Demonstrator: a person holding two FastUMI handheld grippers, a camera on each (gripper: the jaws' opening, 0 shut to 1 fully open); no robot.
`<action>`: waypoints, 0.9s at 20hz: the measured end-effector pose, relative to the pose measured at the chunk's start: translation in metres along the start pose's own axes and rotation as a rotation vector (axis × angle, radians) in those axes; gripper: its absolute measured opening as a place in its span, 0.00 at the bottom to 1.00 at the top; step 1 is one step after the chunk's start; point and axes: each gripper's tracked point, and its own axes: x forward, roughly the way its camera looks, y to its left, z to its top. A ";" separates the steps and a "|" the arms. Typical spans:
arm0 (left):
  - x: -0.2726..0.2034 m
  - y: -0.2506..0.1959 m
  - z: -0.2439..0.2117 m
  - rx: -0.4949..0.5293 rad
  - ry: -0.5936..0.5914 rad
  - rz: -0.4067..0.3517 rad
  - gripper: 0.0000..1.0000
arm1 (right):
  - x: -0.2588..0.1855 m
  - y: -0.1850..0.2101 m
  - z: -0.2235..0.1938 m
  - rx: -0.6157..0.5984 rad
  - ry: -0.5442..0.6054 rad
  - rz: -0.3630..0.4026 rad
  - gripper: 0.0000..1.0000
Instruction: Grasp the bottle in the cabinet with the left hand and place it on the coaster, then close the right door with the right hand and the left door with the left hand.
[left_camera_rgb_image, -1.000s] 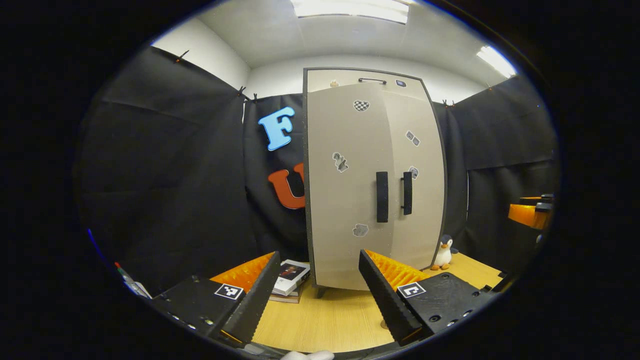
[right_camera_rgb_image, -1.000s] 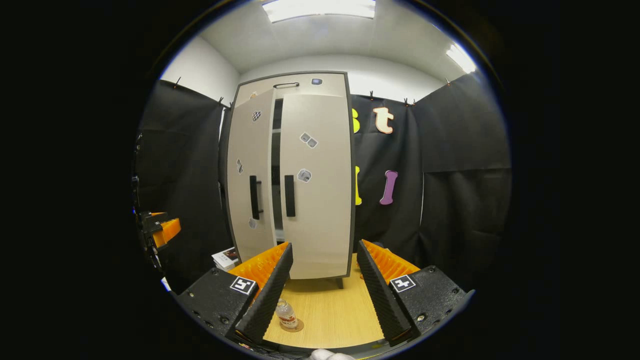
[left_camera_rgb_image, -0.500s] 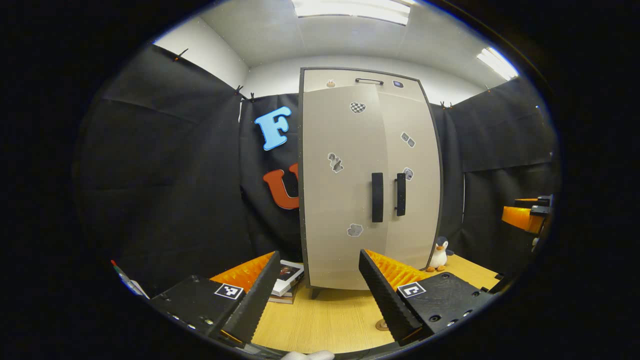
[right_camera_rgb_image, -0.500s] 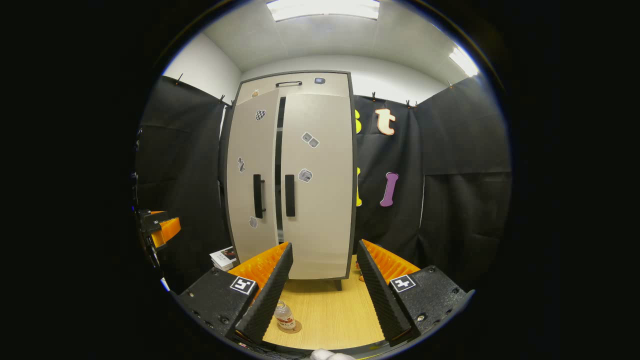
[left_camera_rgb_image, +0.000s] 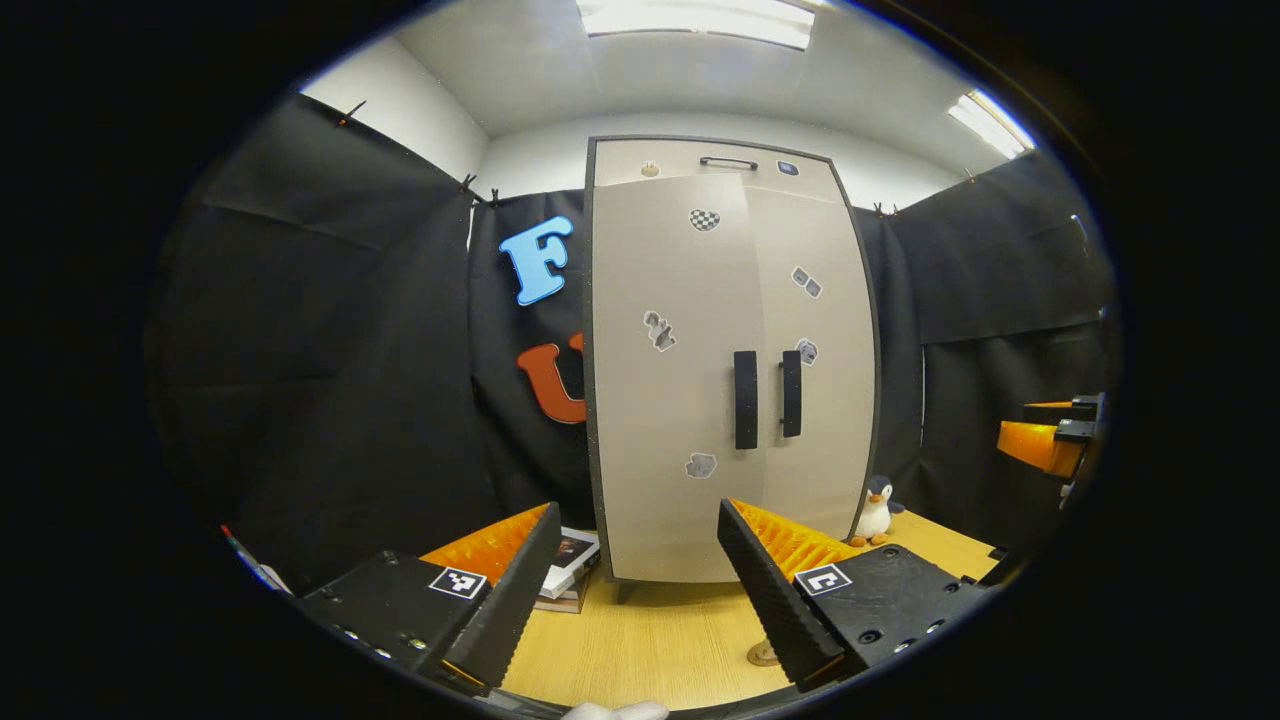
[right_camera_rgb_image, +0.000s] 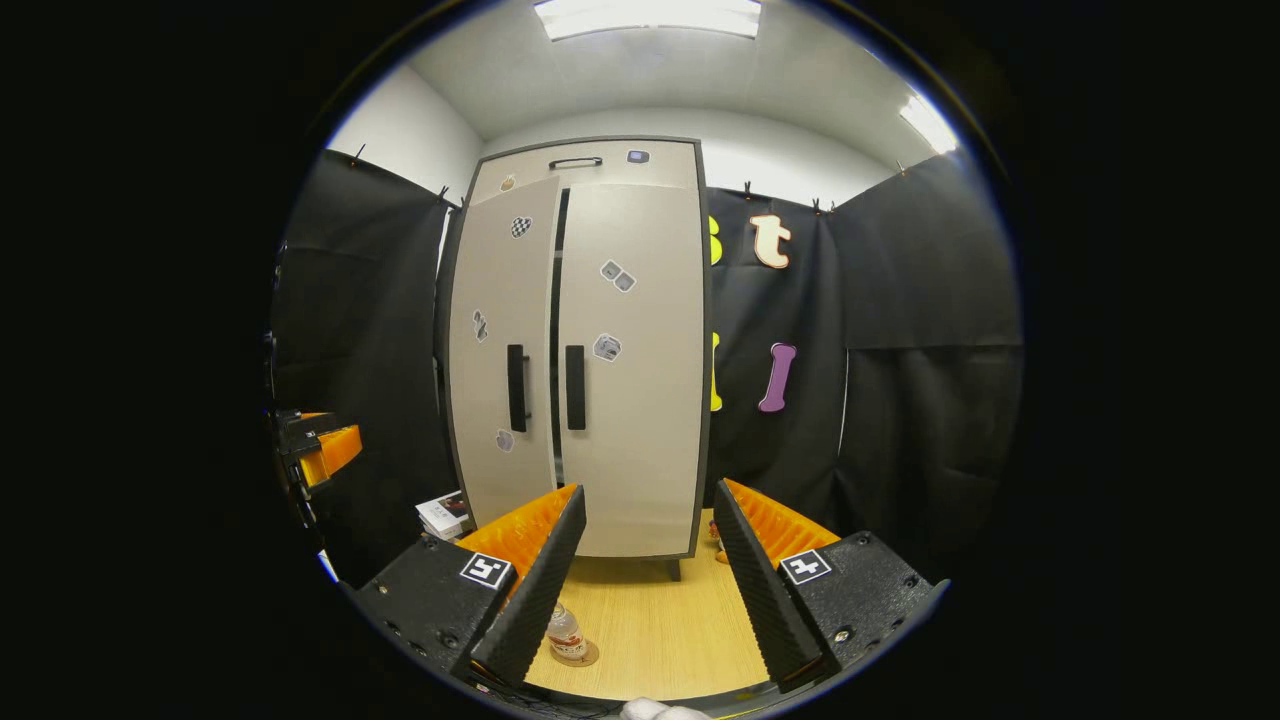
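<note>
Now the small clear plastic bottle with a red label stands upright on the round brown coaster near the front edge of the light wooden table, partly hidden behind the left finger of the right gripper in the right gripper view; the left gripper view catches an edge of the coaster beside the left gripper. Both tools are spread wide and hold nothing, well back from the tall beige two-door cabinet at the table's rear. The right door looks flush. The left door appears nearly shut, with a narrow dark gap between the two panels. Judgement: the bottle step is done and only the last seating of the left door remains. The door is a stiff, light panel on hinges and should swing freely; push with a flat finger face on the panel close to the black vertical bar handle, far from the hinge, where least force is needed. The smooth laminate may let a finger slide, so press squarely. The cabinet stands on short legs; a hard shove could rock it.
</note>
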 end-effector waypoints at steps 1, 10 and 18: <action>0.000 0.000 0.001 -0.002 0.001 0.001 0.96 | 0.001 0.000 0.000 0.000 -0.001 0.000 0.80; -0.003 0.004 0.002 0.003 0.006 0.017 0.96 | 0.003 0.003 0.001 -0.008 0.000 0.006 0.80; -0.007 0.007 0.000 0.004 0.006 0.027 0.96 | 0.000 0.004 -0.003 -0.006 0.007 0.009 0.80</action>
